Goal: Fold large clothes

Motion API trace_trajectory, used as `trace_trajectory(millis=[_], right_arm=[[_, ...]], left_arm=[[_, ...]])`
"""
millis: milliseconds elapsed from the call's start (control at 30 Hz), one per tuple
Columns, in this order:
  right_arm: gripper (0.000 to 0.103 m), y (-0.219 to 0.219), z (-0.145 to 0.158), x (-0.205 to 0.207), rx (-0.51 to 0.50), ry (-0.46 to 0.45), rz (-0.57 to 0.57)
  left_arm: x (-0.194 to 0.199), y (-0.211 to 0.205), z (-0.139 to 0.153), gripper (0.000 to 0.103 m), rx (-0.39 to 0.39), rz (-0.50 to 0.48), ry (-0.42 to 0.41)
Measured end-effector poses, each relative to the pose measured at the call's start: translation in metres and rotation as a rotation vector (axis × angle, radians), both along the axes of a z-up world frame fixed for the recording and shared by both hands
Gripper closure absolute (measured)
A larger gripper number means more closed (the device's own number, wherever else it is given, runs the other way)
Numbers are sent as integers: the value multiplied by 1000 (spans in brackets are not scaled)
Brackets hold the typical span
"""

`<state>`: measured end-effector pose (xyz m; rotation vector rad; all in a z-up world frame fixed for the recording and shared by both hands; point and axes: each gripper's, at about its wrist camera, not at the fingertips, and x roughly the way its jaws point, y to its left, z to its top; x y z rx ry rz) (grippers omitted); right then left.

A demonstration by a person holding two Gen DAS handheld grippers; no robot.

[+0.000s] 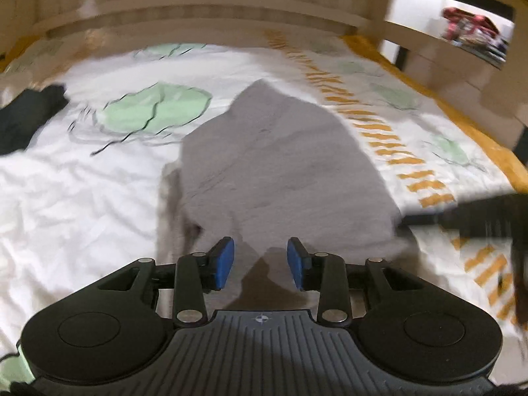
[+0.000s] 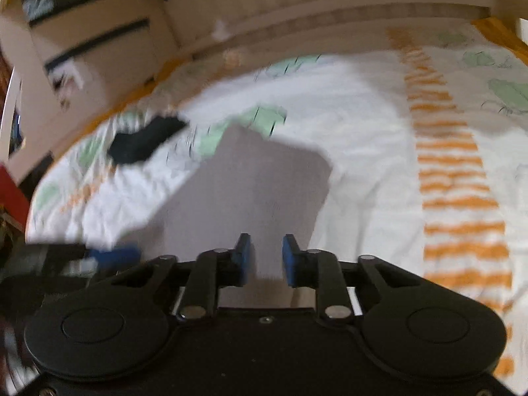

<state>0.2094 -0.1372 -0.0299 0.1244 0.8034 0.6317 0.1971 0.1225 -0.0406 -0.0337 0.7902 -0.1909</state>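
Grey garment (image 1: 277, 161) lies on the bed (image 1: 82, 204), on the white patterned cover, directly ahead of both tools and partly folded: layers are stacked, with an uneven edge at its left in the left wrist view. Left claw (image 1: 260, 262) is spread, nothing between its blue pads, hovering over the garment's near edge. Right claw (image 2: 266, 260) is likewise spread and empty, just above the near edge. A dark garment (image 1: 29, 115) lies well apart, unfolded. Judgement: folding is under way; final folds and squaring remain. Both views are motion-blurred.
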Motion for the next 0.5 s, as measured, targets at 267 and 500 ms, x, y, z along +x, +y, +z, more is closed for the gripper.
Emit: trace_trajectory(millis=[267,500], right_arm=[[70,55,-20,-37,-225,-96,155],[64,35,-15,-34,-109,-46,194]], left_arm=[[8,-4,3,60,18,-24,-59],[16,7,-29,60,79,31,26]])
